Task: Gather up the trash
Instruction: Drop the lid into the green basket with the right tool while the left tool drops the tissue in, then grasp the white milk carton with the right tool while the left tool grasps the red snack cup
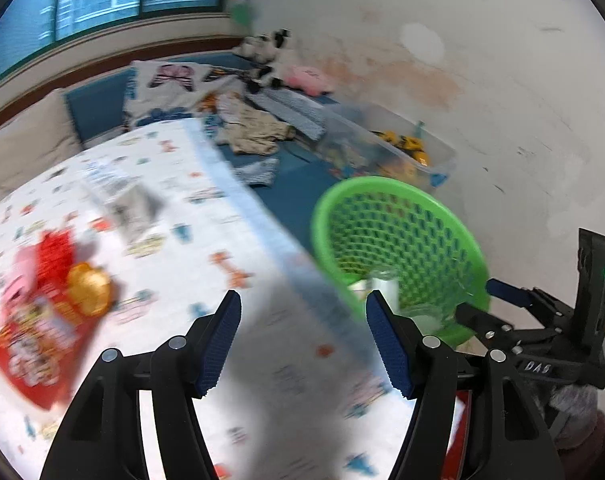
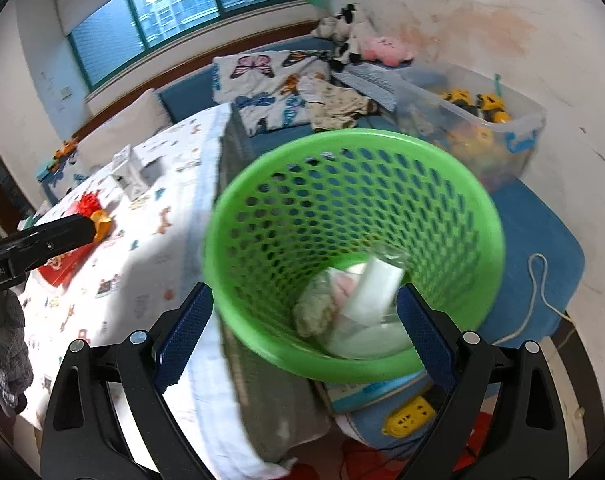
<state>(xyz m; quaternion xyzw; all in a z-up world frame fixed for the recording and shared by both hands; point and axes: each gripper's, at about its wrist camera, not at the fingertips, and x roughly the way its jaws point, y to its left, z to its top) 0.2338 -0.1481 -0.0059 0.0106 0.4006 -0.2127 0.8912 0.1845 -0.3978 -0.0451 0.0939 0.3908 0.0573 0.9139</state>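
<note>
A green mesh basket (image 2: 262,216) stands beside the table's edge with white wrappers and clear plastic (image 2: 366,292) in its bottom. My right gripper (image 2: 302,336) is open over the basket's near rim, and its pads press on nothing. In the left wrist view my left gripper (image 1: 302,344) is open and empty above the patterned tablecloth (image 1: 206,240), with the basket (image 1: 398,232) to its right. On the cloth to its left lie a red snack bag (image 1: 34,340) and a gold wrapper (image 1: 88,288). A grey-white carton (image 1: 130,200) sits farther back. The picture is motion-blurred.
A clear bin of yellow toys (image 2: 482,120) stands against the wall behind the basket. Clothes, a butterfly pillow (image 2: 262,72) and plush toys (image 2: 350,28) lie on the blue mat. A yellow power strip (image 2: 410,416) and a white cord (image 2: 538,292) lie below and right of the basket.
</note>
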